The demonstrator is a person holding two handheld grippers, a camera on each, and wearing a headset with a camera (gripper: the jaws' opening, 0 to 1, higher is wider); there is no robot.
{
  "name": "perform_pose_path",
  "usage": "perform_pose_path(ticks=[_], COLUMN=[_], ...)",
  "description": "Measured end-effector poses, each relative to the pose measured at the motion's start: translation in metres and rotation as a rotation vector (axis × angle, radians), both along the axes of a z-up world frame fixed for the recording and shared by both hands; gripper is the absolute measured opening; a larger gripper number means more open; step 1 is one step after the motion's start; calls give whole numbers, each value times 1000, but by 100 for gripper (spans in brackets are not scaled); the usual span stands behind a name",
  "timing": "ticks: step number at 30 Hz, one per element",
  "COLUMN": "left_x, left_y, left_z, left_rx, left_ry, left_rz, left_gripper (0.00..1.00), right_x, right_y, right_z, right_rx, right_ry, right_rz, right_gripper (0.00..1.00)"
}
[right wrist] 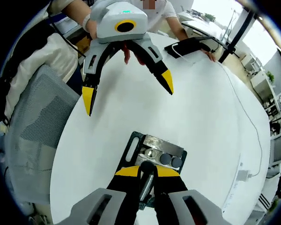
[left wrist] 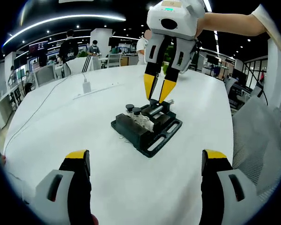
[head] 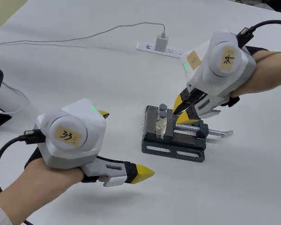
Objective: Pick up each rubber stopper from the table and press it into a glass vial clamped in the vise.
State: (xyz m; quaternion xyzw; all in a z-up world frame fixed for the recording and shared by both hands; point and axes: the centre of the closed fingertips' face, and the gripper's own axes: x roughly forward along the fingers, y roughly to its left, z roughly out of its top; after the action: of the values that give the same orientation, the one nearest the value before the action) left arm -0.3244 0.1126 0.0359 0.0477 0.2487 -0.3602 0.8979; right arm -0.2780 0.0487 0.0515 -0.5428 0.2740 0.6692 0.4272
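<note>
Saw broad white table (head: 84, 61), open all round vise (head: 171, 146) mid-surface; vials (head: 161, 124) clamped there, stoppers (head: 163, 109) in. Held left gripper (right wrist: 128, 96) spread wide, right gripper (left wrist: 158, 90) nearly closed at vise screw (head: 196, 129), perhaps pinching.

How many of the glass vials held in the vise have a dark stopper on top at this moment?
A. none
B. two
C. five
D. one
B: two dark stoppers sit side by side on vials in the vise. They can be counted in the head view and in both gripper views.
</note>
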Motion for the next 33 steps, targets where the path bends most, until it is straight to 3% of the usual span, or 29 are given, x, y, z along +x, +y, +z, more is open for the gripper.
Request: perform_pose_path(ticks=[8,33], left_x=[1,1], left_y=[1,1], left_z=[-1,-7], left_rx=[-1,-12], left_ry=[5,29], left_rz=[4,-5], left_gripper=[99,95], right_x=[1,3], right_y=[6,15], right_z=[-4,-19], right_rx=[-20,-57], right_ry=[-21,20], right_rz=[117,104], right_gripper=[6,6])
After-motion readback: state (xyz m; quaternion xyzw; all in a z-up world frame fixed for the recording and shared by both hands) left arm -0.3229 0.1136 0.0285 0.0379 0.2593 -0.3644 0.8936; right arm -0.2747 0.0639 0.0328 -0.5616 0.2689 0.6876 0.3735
